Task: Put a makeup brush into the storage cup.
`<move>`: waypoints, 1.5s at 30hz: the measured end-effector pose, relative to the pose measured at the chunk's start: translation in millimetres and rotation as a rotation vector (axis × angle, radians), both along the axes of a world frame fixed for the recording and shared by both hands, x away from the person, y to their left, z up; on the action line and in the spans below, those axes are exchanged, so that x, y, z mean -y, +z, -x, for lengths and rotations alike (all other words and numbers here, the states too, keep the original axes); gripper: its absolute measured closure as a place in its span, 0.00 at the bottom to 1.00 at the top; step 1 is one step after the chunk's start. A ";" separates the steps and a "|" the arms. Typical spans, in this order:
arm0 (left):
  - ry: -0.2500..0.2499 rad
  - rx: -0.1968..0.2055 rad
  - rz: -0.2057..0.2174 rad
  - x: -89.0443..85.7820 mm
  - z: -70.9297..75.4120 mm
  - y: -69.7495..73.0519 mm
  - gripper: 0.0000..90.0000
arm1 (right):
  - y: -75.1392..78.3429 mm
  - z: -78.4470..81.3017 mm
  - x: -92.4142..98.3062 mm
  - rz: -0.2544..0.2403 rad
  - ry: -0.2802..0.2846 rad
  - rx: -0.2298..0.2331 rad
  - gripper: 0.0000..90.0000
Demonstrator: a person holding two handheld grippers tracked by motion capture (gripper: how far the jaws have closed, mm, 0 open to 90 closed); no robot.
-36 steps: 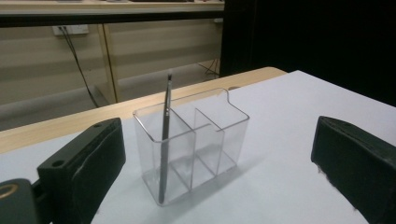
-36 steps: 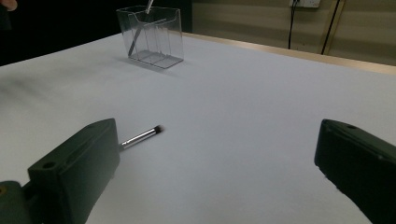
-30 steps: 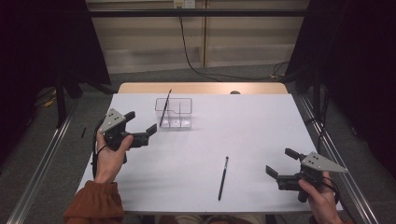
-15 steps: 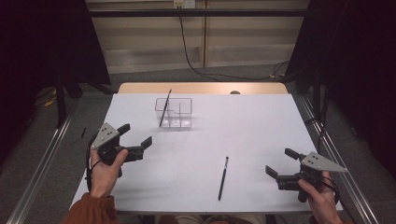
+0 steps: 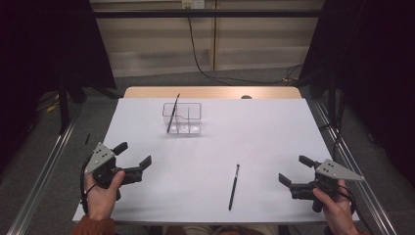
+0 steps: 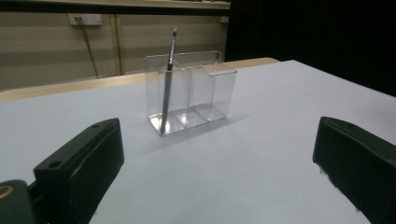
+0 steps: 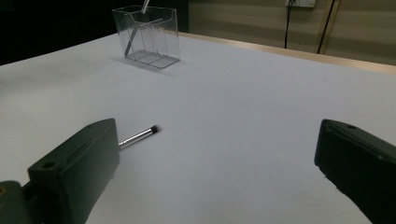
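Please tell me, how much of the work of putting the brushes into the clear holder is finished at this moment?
About half, it seems. Done: one brush stands tilted in an end compartment of the clear holder. In hand: nothing; the left gripper and the right gripper are both open and empty, near the table's front corners. Left: the second brush lies flat on the white table, apart from both grippers, to be picked up.

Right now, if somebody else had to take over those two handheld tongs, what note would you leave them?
Left tongs: open, empty, near the table's left front edge.
Right tongs: open, empty, at the right front.
Clear organizer stands toward the far side of the white table.
Done: one brush leans in the organizer's left compartment.
Left: the second brush lies flat near the front, between the tongs and nearer the right one; it probably goes in the organizer too.
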State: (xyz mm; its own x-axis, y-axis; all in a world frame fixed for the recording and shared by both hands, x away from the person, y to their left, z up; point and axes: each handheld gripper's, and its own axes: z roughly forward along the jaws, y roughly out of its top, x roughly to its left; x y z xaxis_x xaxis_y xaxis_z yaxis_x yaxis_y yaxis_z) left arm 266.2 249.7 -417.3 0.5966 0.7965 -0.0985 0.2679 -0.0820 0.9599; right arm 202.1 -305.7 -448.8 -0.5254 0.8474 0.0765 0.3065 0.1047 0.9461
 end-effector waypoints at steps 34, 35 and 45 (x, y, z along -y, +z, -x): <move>0.022 -0.018 -0.030 -6.1 28.2 -15.4 0.03 | 1.6 -0.8 -3.6 -0.004 0.000 0.005 0.00; 0.021 -0.022 -0.027 -6.7 28.8 -15.0 0.03 | 1.8 -1.3 -4.5 -0.003 0.002 0.005 0.00; 0.021 0.001 -0.037 -6.5 30.3 -12.4 0.04 | 6.7 -12.9 -15.1 0.005 0.030 0.003 0.00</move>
